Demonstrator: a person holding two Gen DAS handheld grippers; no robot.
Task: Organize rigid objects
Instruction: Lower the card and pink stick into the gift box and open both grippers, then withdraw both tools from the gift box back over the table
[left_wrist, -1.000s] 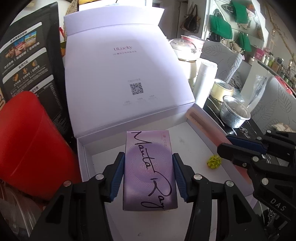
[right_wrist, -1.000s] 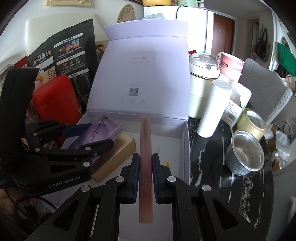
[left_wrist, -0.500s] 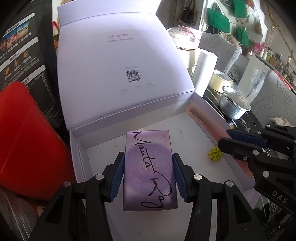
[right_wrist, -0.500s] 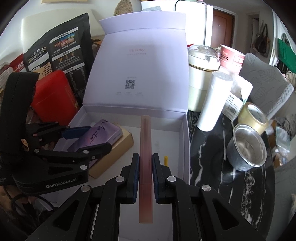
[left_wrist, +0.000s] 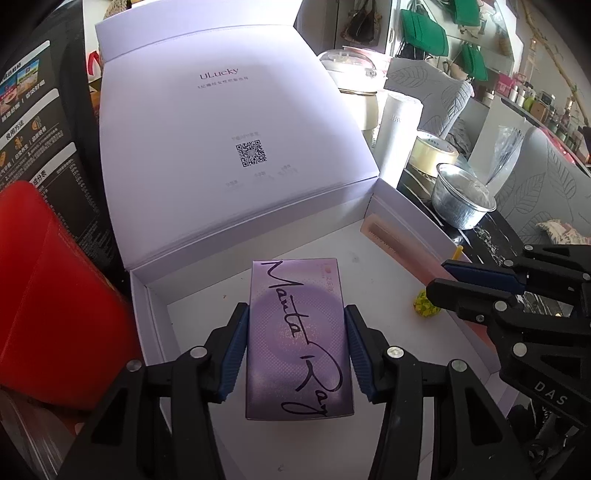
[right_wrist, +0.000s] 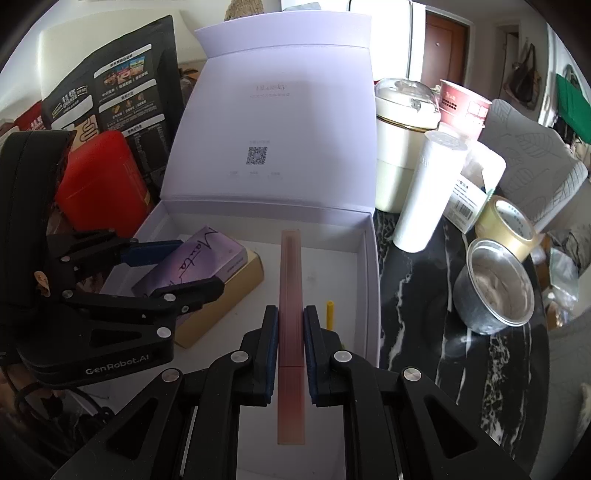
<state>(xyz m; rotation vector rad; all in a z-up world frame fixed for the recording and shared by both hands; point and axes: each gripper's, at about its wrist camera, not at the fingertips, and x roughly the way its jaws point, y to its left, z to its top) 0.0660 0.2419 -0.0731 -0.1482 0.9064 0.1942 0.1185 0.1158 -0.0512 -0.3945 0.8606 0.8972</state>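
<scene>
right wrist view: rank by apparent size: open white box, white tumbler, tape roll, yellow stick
1. open white box
2. white tumbler
3. tape roll
4. yellow stick

The fisheye lens distorts scale, but the gaps look wide enough for this order to hold.

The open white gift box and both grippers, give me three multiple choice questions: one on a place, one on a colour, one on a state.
1. Where does the small yellow stick lie?
A. Inside the open white gift box, right of the long pink bar
B. On the black marble tabletop
C. In the round metal cup

2. What colour is the flat box with black handwriting?
A. Green
B. Purple
C. Orange

3. How is the right gripper?
A. Wide open, empty
B. Shut on the long pink bar
C. Shut on a tape roll

Answers: 1 A, the stick lies on the box floor beside the bar. 2 B, its top is purple. 3 B, both jaws press the bar's sides.
</scene>
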